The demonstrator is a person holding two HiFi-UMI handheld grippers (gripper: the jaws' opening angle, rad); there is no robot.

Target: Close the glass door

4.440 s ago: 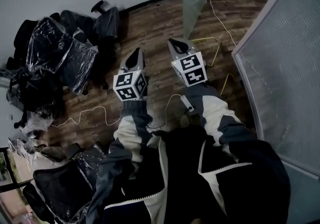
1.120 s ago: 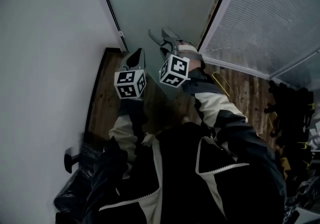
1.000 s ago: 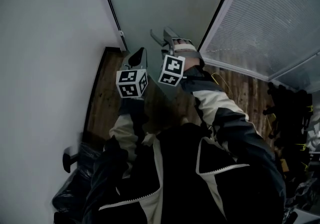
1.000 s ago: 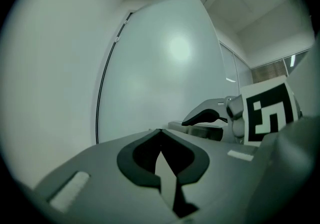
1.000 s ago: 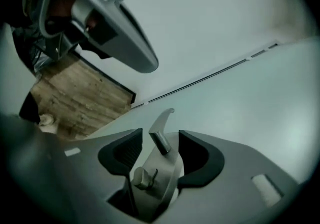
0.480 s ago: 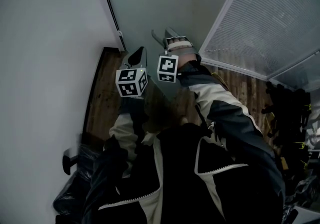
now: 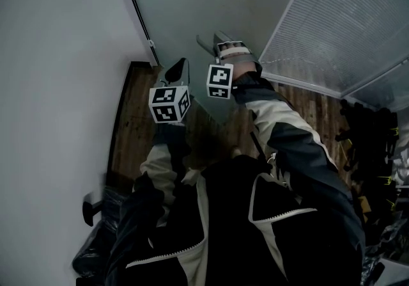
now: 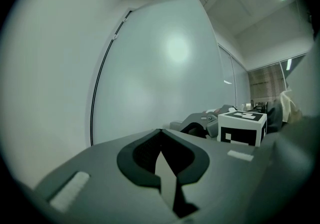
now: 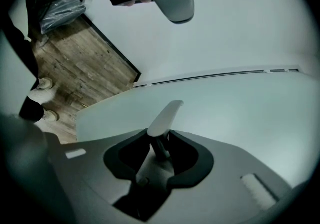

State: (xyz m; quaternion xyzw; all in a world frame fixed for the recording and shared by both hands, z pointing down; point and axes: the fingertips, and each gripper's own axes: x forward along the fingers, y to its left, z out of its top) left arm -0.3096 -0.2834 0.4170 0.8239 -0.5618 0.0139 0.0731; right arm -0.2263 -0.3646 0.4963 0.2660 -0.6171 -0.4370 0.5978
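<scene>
Right gripper point(image 9: 161, 137), jaws just been closing, is pinching the lever handle point(image 9: 165, 117) of the glass door point(image 9: 235, 118); left gripper point(image 8: 160, 132) is hovering, jaws pressed together.

The glass door point(image 7: 211, 3) runs off the head view's top edge. Its handle point(image 9: 165, 118) is mostly hidden there behind my right hand-held gripper point(image 9: 160, 140) — its jaws have just been closing on it — and the stem sinks from sight between them. The dark clutter point(image 7: 374, 144) at the right edge is cut off and too dim to name.
</scene>
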